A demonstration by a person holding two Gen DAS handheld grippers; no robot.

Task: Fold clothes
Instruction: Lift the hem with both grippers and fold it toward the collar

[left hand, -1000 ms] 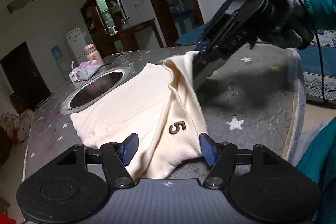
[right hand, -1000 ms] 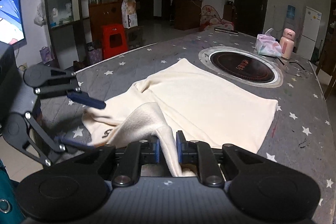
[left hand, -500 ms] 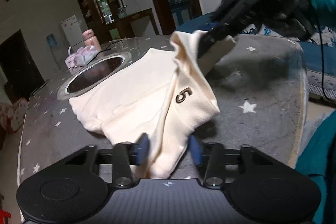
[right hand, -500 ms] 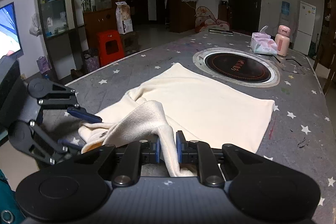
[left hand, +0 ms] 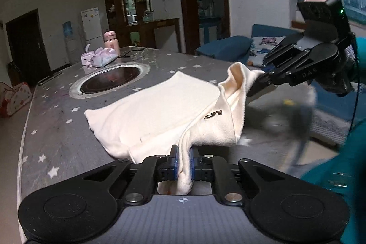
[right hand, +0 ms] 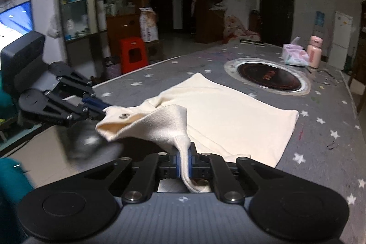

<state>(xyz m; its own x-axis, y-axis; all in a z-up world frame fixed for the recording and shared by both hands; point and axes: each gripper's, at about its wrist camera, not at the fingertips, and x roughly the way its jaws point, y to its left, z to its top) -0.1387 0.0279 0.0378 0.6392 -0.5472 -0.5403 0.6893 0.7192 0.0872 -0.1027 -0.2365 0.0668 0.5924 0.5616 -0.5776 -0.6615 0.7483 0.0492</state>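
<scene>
A cream garment (left hand: 160, 111) with a dark "5" on it lies on the grey star-patterned table (left hand: 57, 143); it also shows in the right wrist view (right hand: 228, 116). My left gripper (left hand: 184, 162) is shut on the near edge of the garment and lifts it. My right gripper (right hand: 184, 162) is shut on another part of the same near edge. Each gripper shows in the other's view: the right gripper (left hand: 258, 84), the left gripper (right hand: 100, 110). The held edge hangs raised between them, the far part lies flat.
A round black cooktop (left hand: 109, 80) is set into the table beyond the garment. A tissue pack (right hand: 294, 55) and a pink bottle (right hand: 314, 52) stand behind it. A blue sofa (left hand: 228, 47) is off the table's right side, a red stool (right hand: 133, 54) off its left.
My left gripper has closed on the garment's near edge. Both grippers have lifted the edge off the table and drawn it toward me.
</scene>
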